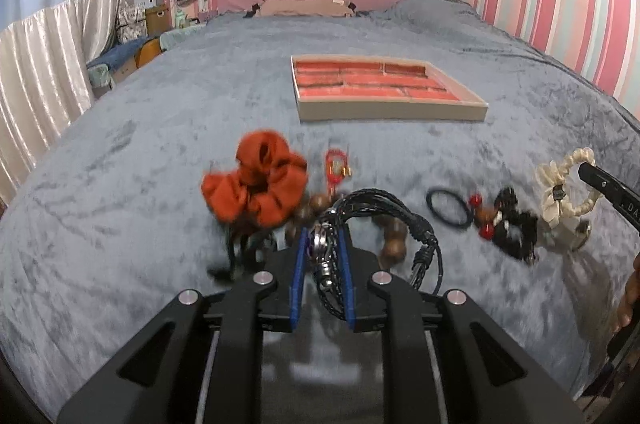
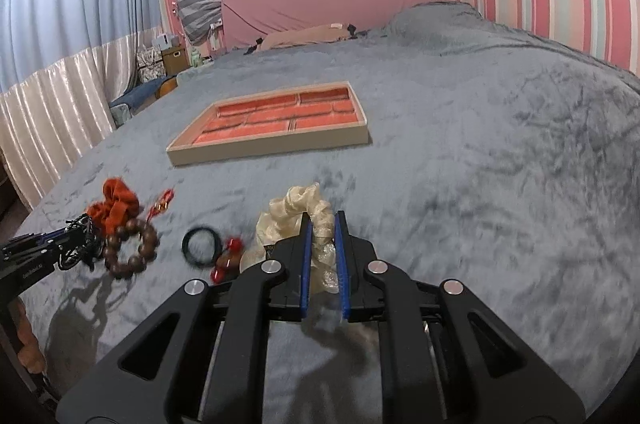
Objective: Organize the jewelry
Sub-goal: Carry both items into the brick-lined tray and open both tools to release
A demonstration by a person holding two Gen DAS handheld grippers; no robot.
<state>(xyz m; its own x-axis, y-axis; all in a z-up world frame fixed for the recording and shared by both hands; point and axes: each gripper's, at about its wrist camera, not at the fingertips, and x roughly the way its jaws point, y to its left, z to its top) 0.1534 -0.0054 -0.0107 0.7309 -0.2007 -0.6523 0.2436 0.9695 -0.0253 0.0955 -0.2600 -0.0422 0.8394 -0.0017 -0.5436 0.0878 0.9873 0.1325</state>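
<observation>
Pink-striped walls and a grey plush bed (image 2: 480, 152) surround us as we hold two pieces of jewelry clear of the blanket.

We take the beige tray (image 1: 390, 112) with red compartments as our landmark; it lies flat on the bed, beyond everything else and nothing sits in it. Nearer to us than the tray, our left claw (image 1: 323, 244) is clamped narrow on a black braided bracelet (image 1: 384, 200), and our right claw (image 2: 324, 236) is pinched tight on a cream scrunchie (image 2: 298, 214). Loose on the blanket in front of the tray lie an orange scrunchie (image 1: 256, 184), a small red charm (image 1: 336, 166), a wooden bead bracelet (image 2: 130, 244), a black hair tie (image 1: 448, 206) and a red-and-brown bead piece (image 1: 484, 216).
</observation>
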